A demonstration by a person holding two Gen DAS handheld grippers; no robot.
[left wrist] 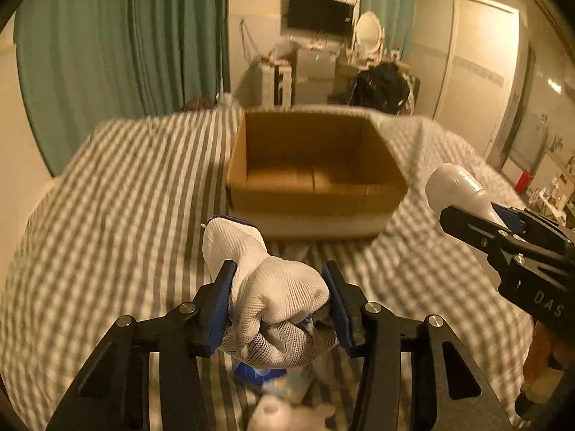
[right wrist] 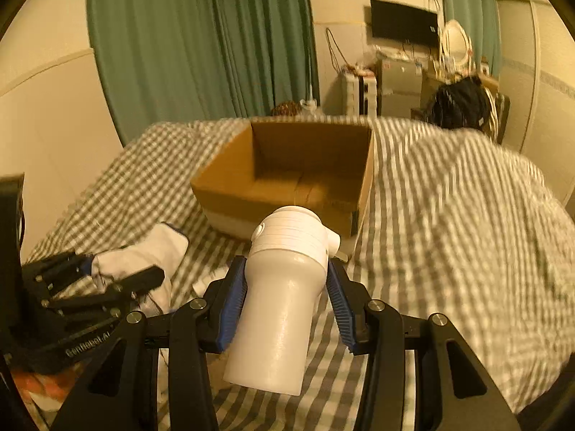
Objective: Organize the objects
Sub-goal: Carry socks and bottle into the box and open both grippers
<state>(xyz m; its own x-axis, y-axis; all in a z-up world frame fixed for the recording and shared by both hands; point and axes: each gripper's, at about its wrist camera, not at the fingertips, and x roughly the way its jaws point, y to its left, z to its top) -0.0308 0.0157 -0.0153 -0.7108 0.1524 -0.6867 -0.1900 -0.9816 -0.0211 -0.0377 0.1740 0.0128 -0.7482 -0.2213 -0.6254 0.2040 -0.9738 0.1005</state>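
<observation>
An open cardboard box (left wrist: 316, 165) stands on the striped bed, also seen in the right wrist view as the box (right wrist: 287, 179); its inside looks bare. My left gripper (left wrist: 278, 287) is shut on a bunched white mesh glove (left wrist: 273, 298), held above the bedcover in front of the box. The same glove (right wrist: 143, 258) and left gripper (right wrist: 118, 280) show at the lower left of the right wrist view. My right gripper (right wrist: 287, 280) is shut on a white plastic bottle (right wrist: 284, 294) with a ribbed cap. In the left wrist view that bottle (left wrist: 456, 186) sticks out of the right gripper (left wrist: 503, 226).
A grey-and-white checked bedcover (right wrist: 449, 215) fills the foreground and bulges at the right. Blurred small objects, one blue (left wrist: 258, 373), lie on the bed below the left gripper. Green curtains (left wrist: 125, 43), a dark screen (left wrist: 320, 12) and cluttered furniture stand behind.
</observation>
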